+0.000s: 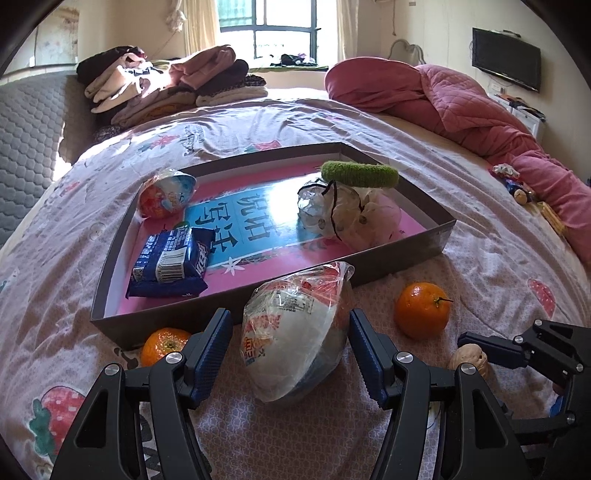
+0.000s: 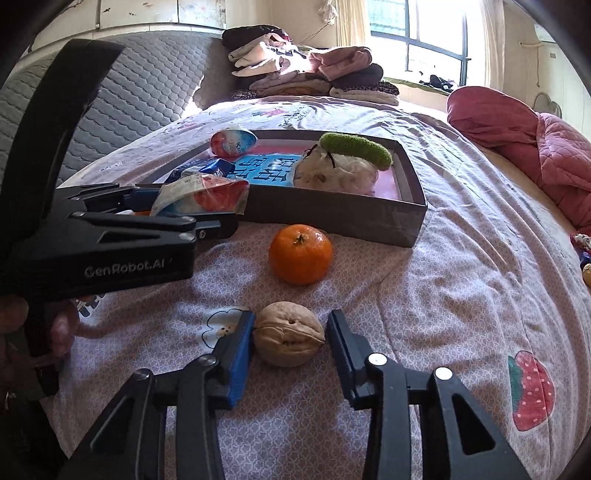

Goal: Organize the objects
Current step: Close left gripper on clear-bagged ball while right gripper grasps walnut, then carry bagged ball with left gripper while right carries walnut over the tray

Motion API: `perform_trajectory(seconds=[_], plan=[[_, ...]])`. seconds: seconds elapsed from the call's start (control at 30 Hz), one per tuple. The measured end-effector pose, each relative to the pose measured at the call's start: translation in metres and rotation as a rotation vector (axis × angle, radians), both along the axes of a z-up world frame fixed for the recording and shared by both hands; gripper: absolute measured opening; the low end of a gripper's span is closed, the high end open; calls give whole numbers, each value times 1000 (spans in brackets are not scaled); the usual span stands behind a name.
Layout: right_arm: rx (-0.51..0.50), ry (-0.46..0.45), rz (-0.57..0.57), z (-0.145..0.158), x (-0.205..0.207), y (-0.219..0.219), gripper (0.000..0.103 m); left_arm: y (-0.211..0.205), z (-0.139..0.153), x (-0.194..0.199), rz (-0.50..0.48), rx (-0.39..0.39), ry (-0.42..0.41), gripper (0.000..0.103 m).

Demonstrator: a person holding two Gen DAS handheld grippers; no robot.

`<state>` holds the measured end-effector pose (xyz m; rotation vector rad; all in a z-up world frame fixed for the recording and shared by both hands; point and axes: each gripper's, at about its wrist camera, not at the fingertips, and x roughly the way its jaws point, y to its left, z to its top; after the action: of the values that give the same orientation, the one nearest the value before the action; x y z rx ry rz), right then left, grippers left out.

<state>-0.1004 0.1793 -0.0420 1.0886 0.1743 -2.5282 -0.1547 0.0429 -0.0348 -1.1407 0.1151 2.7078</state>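
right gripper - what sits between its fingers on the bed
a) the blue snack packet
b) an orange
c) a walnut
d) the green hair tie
c: in the right wrist view the walnut lies on the bedspread between the fingers of the right gripper, while the orange sits further ahead, nearer the box.

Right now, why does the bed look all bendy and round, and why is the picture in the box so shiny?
Left wrist view: the fisheye lens bulges the bed and curves the box; window light glares white off the glossy print inside. Right wrist view: the same bulge, dark rounded corners, the window washed out, and the walnut casting a soft shadow.
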Motion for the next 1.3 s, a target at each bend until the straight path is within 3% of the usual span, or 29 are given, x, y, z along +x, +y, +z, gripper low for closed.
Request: perform_trajectory(seconds=[0.1,0.17,0.67,1.3], plan=[[-6,-2,2,0,0,1,36,0,-2,0,-6,11,-5,65],[-9,-3,4,0,0,2,36,0,-2,1,-13,13,-3,57],[-50,33,16,15,4,8,36,-1,21,16,-39,39,65,56],[-69,208,11,79,-10,6,36,-32,82,31,18,101,179,56]])
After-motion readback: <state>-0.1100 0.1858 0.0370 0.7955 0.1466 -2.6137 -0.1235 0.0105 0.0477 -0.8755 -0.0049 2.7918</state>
